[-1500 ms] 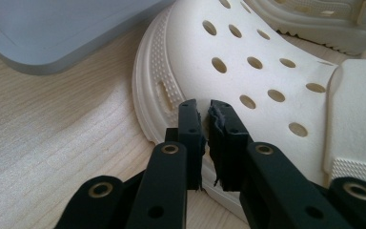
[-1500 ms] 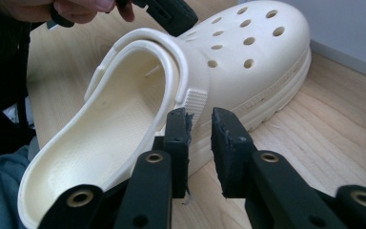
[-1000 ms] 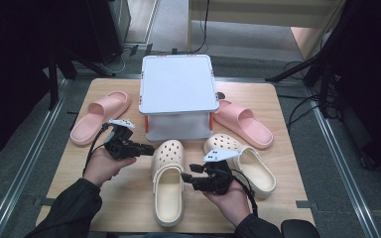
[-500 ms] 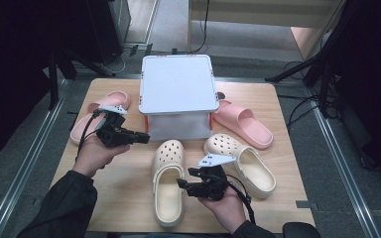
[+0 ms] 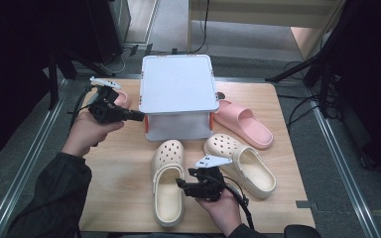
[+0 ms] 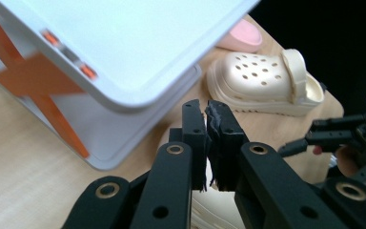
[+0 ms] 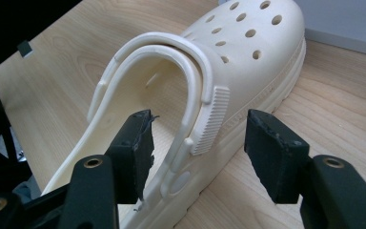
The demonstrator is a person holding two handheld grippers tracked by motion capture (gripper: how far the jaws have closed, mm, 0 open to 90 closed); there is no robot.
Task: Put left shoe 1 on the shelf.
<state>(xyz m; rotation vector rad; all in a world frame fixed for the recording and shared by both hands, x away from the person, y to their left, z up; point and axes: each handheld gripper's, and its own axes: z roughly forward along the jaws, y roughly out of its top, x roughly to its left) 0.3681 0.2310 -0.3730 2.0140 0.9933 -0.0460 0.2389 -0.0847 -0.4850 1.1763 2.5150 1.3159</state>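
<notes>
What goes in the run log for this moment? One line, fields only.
left gripper: shut, empty, beside white box | right gripper: open, jaws astride side wall of cream clog | pink slides: untouched

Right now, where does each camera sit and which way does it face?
High view: above the table, looking down at the white box; both forearms, left claw, right claw.
Left gripper view: on the left claw, jaws closed, facing the box.
Right gripper view: on the right claw, jaws straddling the cream clog.
Shared: box, clog.
</notes>
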